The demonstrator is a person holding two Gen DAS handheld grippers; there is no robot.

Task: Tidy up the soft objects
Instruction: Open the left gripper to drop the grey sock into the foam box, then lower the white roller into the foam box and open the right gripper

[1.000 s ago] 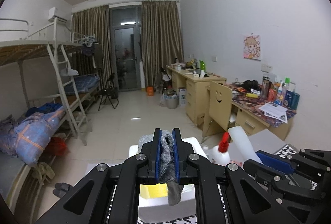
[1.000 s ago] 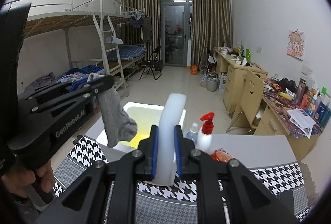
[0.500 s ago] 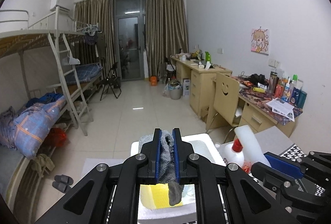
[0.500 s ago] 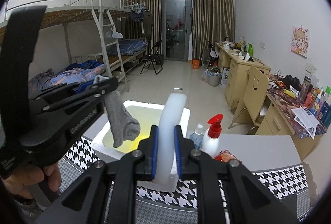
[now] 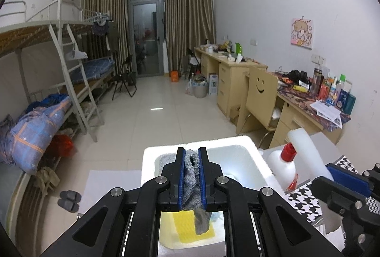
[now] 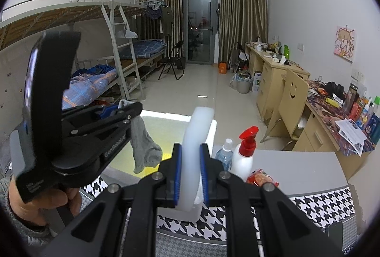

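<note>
My left gripper (image 5: 192, 154) is shut on a grey sock (image 5: 192, 176) and holds it above an open white foam box (image 5: 242, 140). The sock's toe hangs over a yellow cloth (image 5: 185, 226) on the box floor. In the right wrist view the left gripper (image 6: 135, 108) holds the sock (image 6: 143, 147) dangling over the box (image 6: 212, 125). My right gripper (image 6: 191, 147) is shut on a white foam lid (image 6: 196, 138) held upright on edge; the lid also shows in the left wrist view (image 5: 306, 150).
A white pump bottle with a red top (image 6: 245, 152), a clear bottle (image 6: 225, 152) and a red snack packet (image 6: 261, 177) stand on the houndstooth-covered table (image 6: 315, 207). Beyond are bunk beds (image 6: 99, 81) left and desks with a smiley chair (image 6: 292, 93) right.
My left gripper with the sock has moved forward and lower over the open box. My right gripper has kept the lid upright, nearly still.
</note>
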